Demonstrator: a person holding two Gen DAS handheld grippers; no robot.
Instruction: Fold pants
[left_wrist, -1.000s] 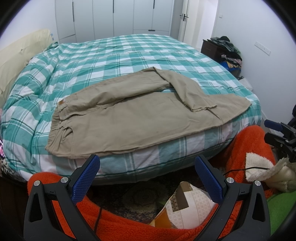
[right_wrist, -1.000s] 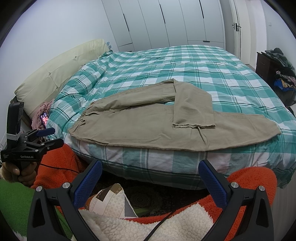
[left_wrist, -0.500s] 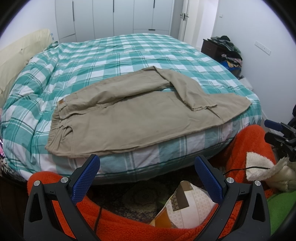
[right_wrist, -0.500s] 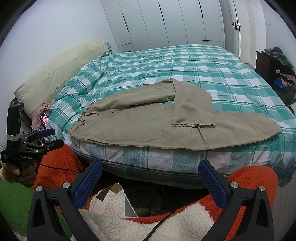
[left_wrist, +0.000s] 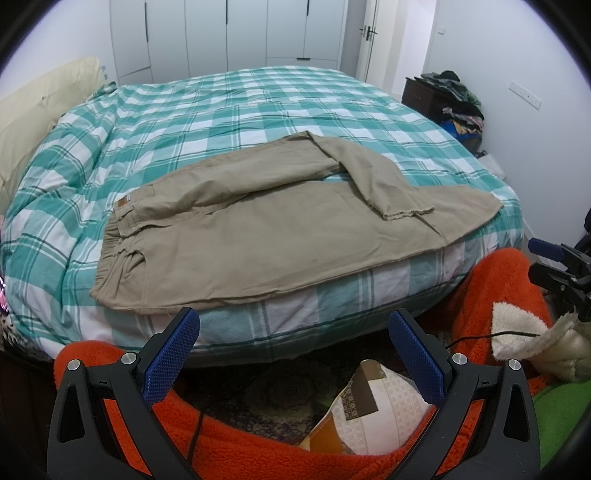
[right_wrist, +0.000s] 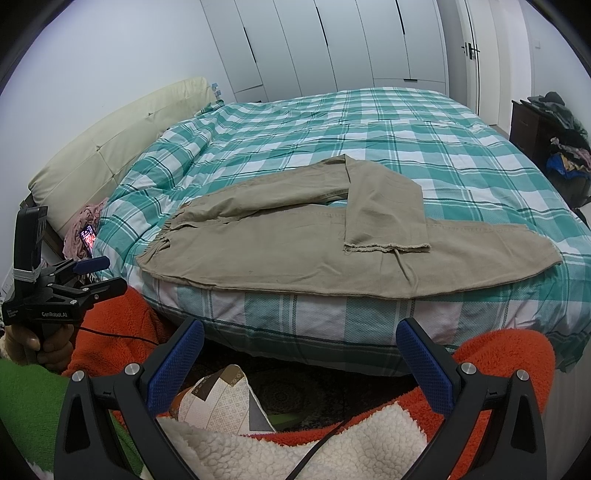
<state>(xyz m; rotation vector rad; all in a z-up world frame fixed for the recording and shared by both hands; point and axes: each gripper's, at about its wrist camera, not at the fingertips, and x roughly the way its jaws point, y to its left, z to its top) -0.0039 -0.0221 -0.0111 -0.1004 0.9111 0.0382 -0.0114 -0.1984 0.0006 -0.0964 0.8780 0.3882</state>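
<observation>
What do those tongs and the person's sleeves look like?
Both the left tongs and right tongs are black plastic frames with blue textured pads and silver screws. White lettering marks one body. A thin black cable trails over fluffy orange sleeves.

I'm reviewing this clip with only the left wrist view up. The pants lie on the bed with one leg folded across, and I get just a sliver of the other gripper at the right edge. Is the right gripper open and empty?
Observer: Yes. The right wrist view shows the right gripper wide open with nothing in it, short of the pants.
Operator: Is there anything at the head end of the bed that I miss?
Observer: A phone with a lit screen lies against a pink cloth below the headboard.
Operator: What about the left gripper's handle?
Observer: A hand grips it from below, and the left gripper is held off to the side, clear of the pants.
</observation>
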